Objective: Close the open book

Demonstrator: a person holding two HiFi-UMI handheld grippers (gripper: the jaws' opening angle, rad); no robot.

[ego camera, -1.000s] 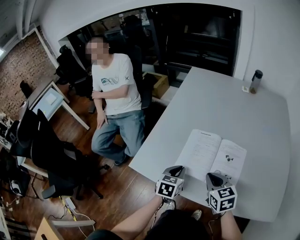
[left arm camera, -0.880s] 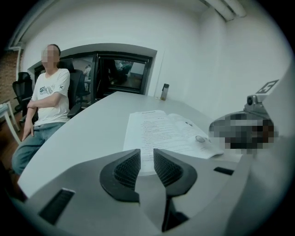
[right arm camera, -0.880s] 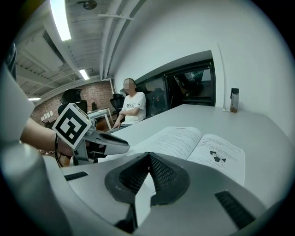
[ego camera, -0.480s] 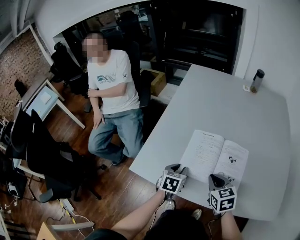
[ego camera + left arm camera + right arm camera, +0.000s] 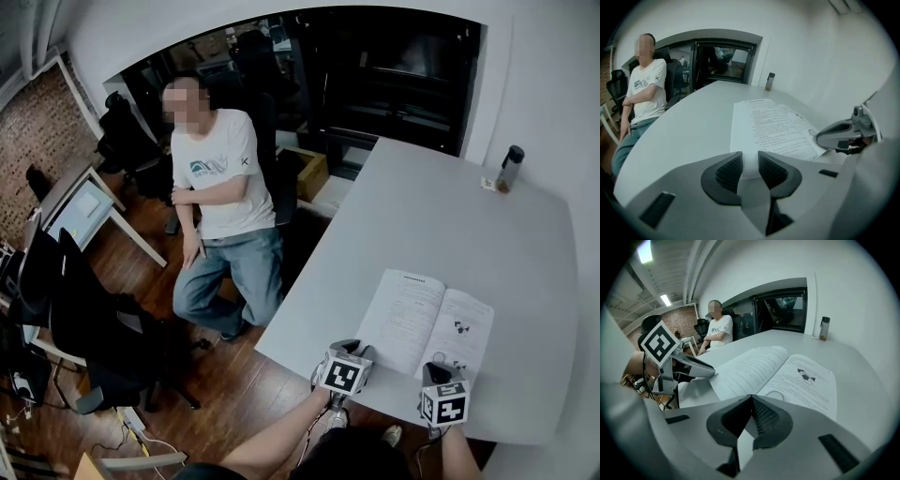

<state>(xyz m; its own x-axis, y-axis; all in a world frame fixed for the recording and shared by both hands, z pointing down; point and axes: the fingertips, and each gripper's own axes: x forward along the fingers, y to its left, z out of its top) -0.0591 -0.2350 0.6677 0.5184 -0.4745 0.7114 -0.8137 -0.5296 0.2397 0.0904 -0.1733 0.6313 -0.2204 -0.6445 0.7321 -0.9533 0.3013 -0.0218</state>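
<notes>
The open book (image 5: pixel 427 321) lies flat on the grey table (image 5: pixel 450 216), its printed pages up. My left gripper (image 5: pixel 353 350) hovers at the book's near left corner; in the left gripper view its jaws (image 5: pixel 750 165) stand a narrow gap apart, with the page's near edge (image 5: pixel 754 136) showing beyond them and nothing pinched. By the near edge of the right-hand page, my right gripper (image 5: pixel 436 369) has its tips (image 5: pixel 751 398) pressed together and empty. From the right gripper view the book (image 5: pixel 787 373) spreads just ahead, the left page bowed up.
A person (image 5: pixel 217 183) sits on a chair left of the table. A dark bottle (image 5: pixel 511 167) and a small white item (image 5: pixel 487 184) stand at the far right corner. Office chairs (image 5: pixel 84 309) and desks fill the floor at the left. The table's near edge is just under both grippers.
Both grippers have sunk toward the table at the book's near edge, the right one more. The book has not moved.
</notes>
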